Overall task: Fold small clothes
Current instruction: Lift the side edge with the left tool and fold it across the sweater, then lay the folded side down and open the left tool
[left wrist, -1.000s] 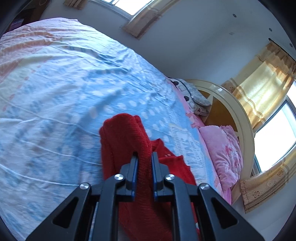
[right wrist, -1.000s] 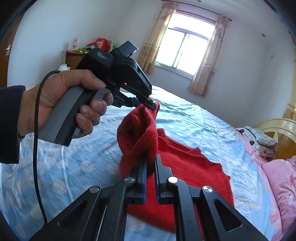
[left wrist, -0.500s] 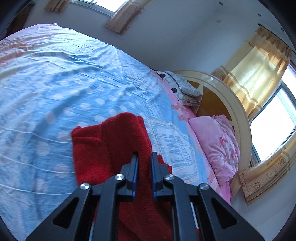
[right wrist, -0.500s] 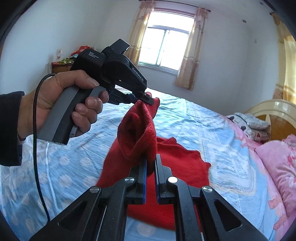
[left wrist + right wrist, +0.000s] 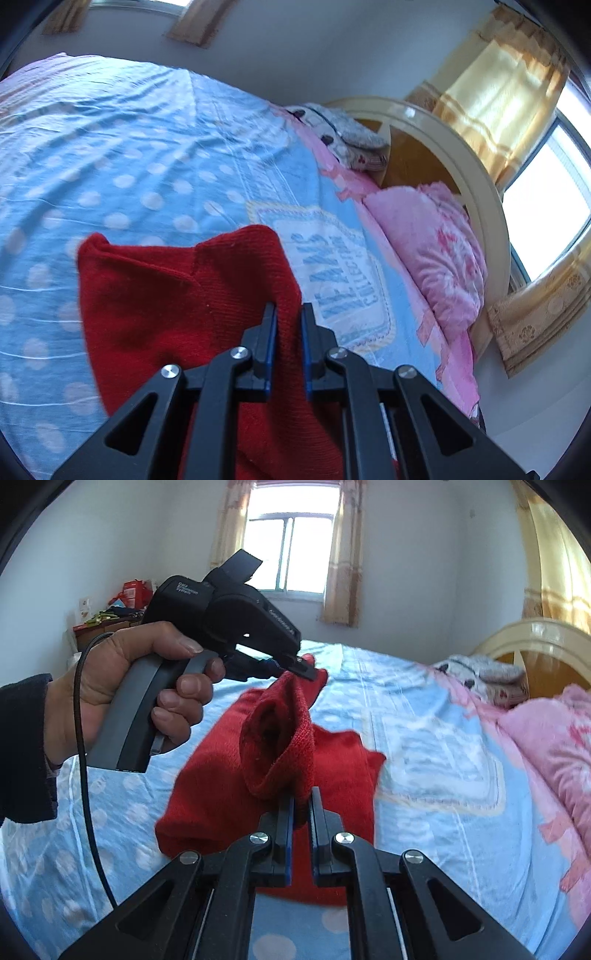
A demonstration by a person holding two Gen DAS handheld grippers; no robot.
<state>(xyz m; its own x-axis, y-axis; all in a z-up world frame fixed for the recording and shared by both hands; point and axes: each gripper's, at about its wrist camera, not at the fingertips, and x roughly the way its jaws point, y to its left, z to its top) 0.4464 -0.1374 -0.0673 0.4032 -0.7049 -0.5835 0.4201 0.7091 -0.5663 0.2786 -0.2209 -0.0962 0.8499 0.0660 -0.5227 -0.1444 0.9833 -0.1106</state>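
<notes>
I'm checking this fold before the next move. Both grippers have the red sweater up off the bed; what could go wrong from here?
The left gripper pinches only a thin edge of the red sweater, so that edge could slip free. The right gripper holds a bunched roll; the fold may land lumpy. The sweater's lower part rests on the blue bedsheet and may drag into creases.

A red knit garment (image 5: 229,786) is glowing against a light-blue bedsheet (image 5: 122,155) dotted with white spots, a pink floral pillow (image 5: 432,247) is lying beside it, and yellow-gold striped curtains (image 5: 498,92) are framing the window.
</notes>
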